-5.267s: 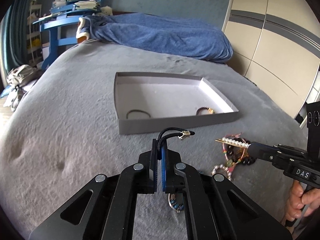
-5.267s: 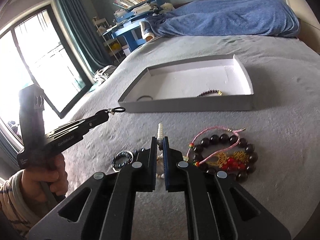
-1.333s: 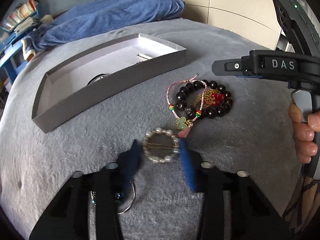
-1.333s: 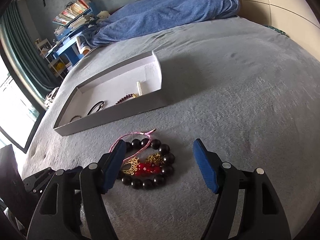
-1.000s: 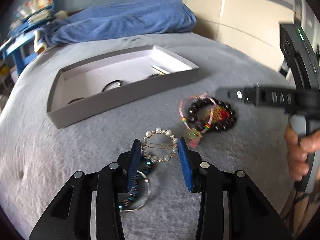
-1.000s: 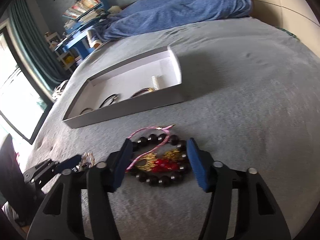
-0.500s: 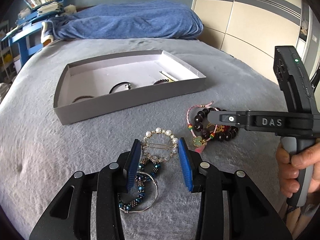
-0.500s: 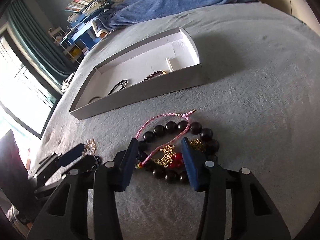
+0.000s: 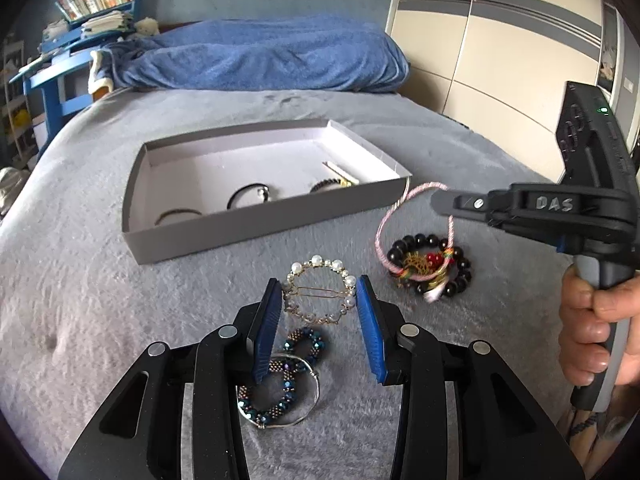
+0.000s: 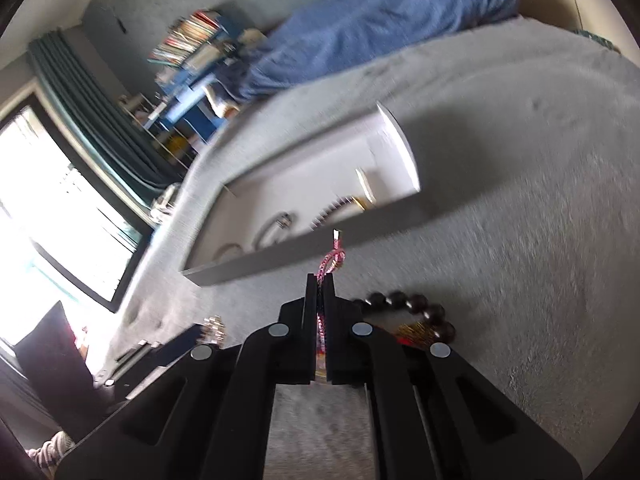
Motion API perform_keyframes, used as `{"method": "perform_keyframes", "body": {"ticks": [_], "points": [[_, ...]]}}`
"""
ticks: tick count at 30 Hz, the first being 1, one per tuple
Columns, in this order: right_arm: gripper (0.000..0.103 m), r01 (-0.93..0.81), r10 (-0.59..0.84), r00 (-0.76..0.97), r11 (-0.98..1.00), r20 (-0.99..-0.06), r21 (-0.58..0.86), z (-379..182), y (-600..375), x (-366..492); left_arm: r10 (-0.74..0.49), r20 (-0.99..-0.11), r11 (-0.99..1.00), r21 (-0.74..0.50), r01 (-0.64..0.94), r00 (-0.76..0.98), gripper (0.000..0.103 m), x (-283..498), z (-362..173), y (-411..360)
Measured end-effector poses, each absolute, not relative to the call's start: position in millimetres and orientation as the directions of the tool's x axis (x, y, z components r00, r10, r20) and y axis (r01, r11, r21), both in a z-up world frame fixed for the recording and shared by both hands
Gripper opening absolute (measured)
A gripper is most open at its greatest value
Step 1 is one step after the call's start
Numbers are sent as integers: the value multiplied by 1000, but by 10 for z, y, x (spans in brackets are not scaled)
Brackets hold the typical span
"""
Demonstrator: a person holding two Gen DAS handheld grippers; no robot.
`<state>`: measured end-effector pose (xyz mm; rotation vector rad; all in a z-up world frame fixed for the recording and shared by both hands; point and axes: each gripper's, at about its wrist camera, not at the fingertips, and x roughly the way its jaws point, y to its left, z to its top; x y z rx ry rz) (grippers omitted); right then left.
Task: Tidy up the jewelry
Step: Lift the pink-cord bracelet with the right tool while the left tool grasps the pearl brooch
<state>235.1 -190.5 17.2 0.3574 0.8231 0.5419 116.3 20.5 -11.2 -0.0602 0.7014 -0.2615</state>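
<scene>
Jewelry lies in a loose cluster on the gray bed [image 9: 100, 280] in front of me, just short of the gray box [image 9: 256, 224]. My left tool [image 9: 318, 312] hangs low over the bed with its blue pads spread wide and nothing between them; the pearl ring clip [image 9: 319, 290] lies flat in the gap between them, and I cannot tell whether either pad touches it. Just behind that clip, closer to me, sits the blue beaded bracelet [image 9: 280, 384], with a thin silver hoop lying on it. My right tool [image 10: 319, 292] is pinched tight on the pink cord bracelet [image 9: 394, 216]; in the left view the cord rises in a loop from the pile to the tool's tip [image 9: 440, 200], while its lower end rests on the dark bead bracelet [image 9: 428, 264], tangled with a gold and red charm. The dark bead bracelet lies on the bed to the right of the pearl clip, near it but apart. My right hand [image 9: 592, 332] grips the tool's handle at the right edge. Beyond the cluster, the box sits open on the bed, holding a black hair tie [image 9: 248, 196], a second dark band to its left, a dark bracelet and a pearl bar clip [image 9: 340, 172] near the right wall. The right view is blurred. A blue blanket [image 9: 260, 56] is heaped at the far end of the bed.
</scene>
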Motion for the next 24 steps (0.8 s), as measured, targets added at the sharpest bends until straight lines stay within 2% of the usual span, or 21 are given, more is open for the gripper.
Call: {"method": "perform_keyframes", "body": {"ticks": [7,24], "points": [[3,-333,612,593,779,-524,532,342,-1971,2302,-237,-605,971,-119,208,760,40,1171,27,253],[3,-382,609,637,782,-473,492,450,-1865,2510,-180,-560,984,-96,153,808,40,1626,152,549]]}}
